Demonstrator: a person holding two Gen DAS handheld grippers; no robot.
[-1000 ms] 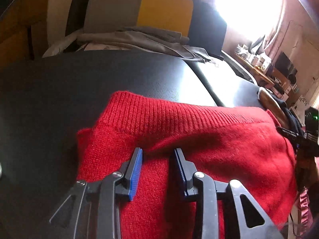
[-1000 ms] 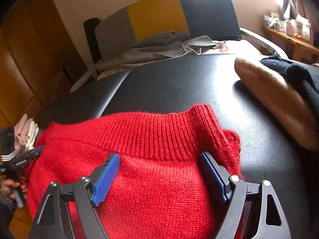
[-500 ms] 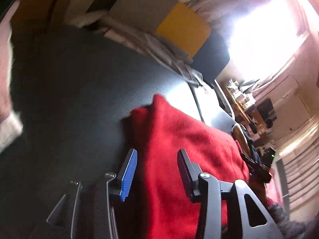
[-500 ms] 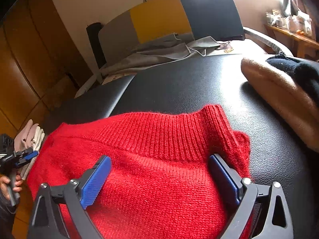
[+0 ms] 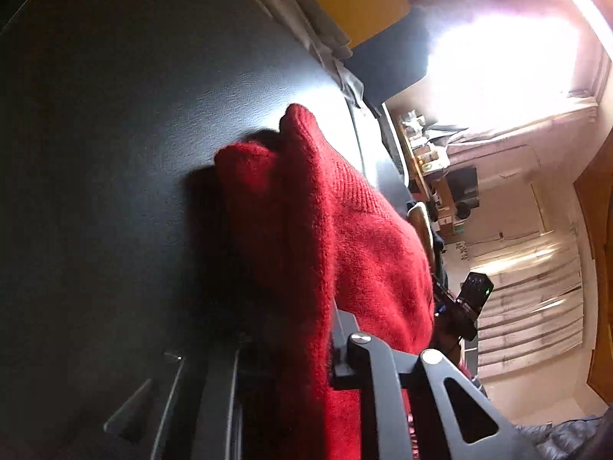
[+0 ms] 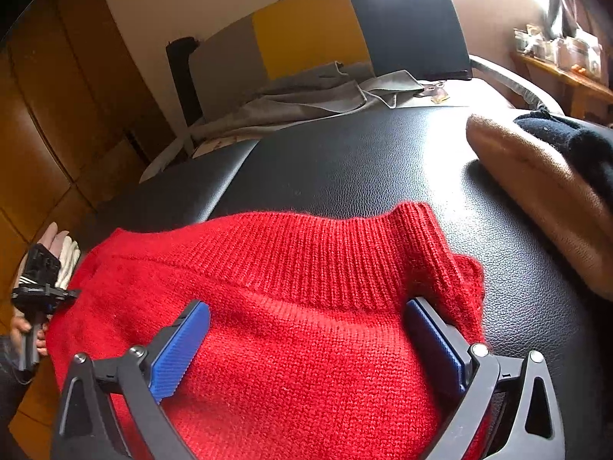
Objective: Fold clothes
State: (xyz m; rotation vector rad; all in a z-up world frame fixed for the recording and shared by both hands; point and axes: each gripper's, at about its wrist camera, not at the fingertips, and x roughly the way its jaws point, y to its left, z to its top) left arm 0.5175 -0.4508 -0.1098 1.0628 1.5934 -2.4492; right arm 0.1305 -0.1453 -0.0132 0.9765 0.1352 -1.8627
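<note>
the red sweater (image 6: 306, 326) lies on a black, leather-grained table (image 6: 364, 161), its ribbed collar toward the far side. the right tool (image 6: 306, 339) rests over it with blue pads spread wide, knit lying between them but not squeezed. the left tool (image 5: 299, 349) has just been closing and now pinches a raised fold of the sweater's edge; its view is tilted and dark, so the left finger is hard to make out. a tan garment (image 6: 536, 199) with a navy one (image 6: 574, 145) on it sits at the table's right side. grey cloth (image 6: 306, 99) is heaped at the far end before grey, yellow and dark panels (image 6: 306, 30). wooden cabinets (image 6: 46, 134) line the left wall, and a cluttered shelf (image 6: 559, 57) stands by a bright window.
</note>
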